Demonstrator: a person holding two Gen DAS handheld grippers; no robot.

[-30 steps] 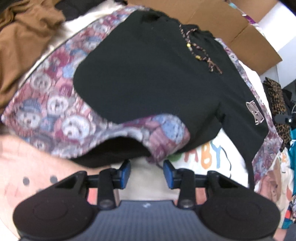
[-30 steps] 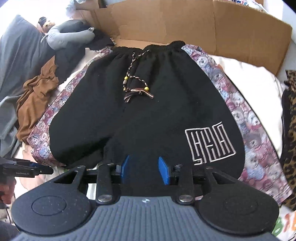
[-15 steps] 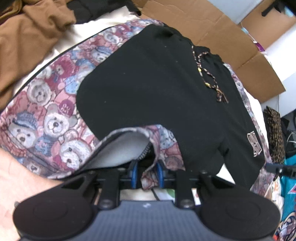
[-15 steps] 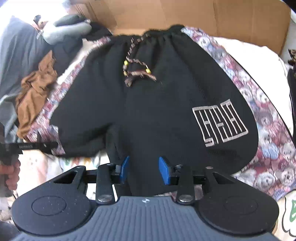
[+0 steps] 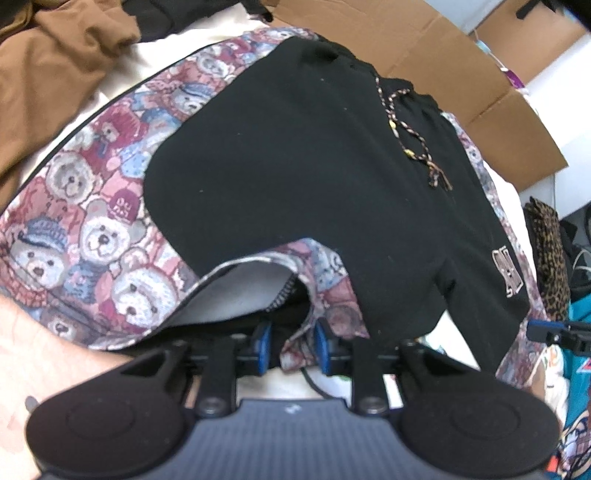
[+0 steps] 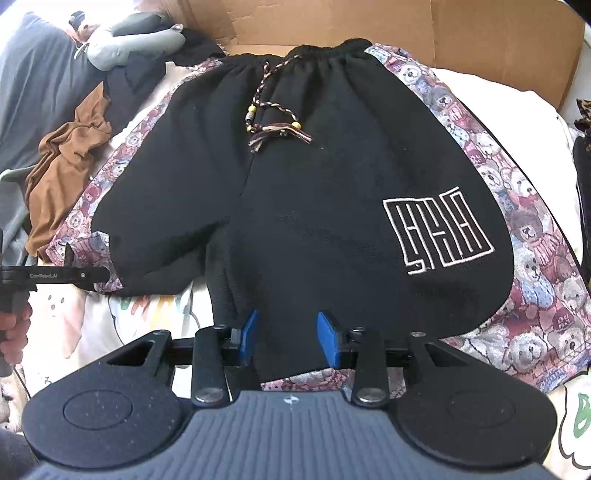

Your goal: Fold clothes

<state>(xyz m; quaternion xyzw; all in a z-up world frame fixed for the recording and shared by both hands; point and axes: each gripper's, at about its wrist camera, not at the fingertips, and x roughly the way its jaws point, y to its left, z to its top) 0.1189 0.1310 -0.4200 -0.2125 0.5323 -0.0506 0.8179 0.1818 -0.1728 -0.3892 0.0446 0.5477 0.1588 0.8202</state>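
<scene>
Black shorts with teddy-bear print side panels, a braided drawstring and a white logo lie flat on the bed, waistband far from me. My left gripper has the bear-print hem of one leg bunched between its blue pads. The hem is raised, showing its pale lining, and the jaws are opening slightly. My right gripper stands open just over the black hem of the other leg. Its pads straddle flat cloth without pinching it. The left gripper also shows at the right wrist view's left edge.
A cardboard box stands behind the waistband. A brown garment and grey clothes are piled to the left. Leopard-print fabric lies to the right. White printed bedding lies under the shorts. A hand holds the left gripper.
The left gripper, open in front of the hem a second ago, closed on the bear-print hem and lifted it. The right gripper sank a little toward the other leg.
</scene>
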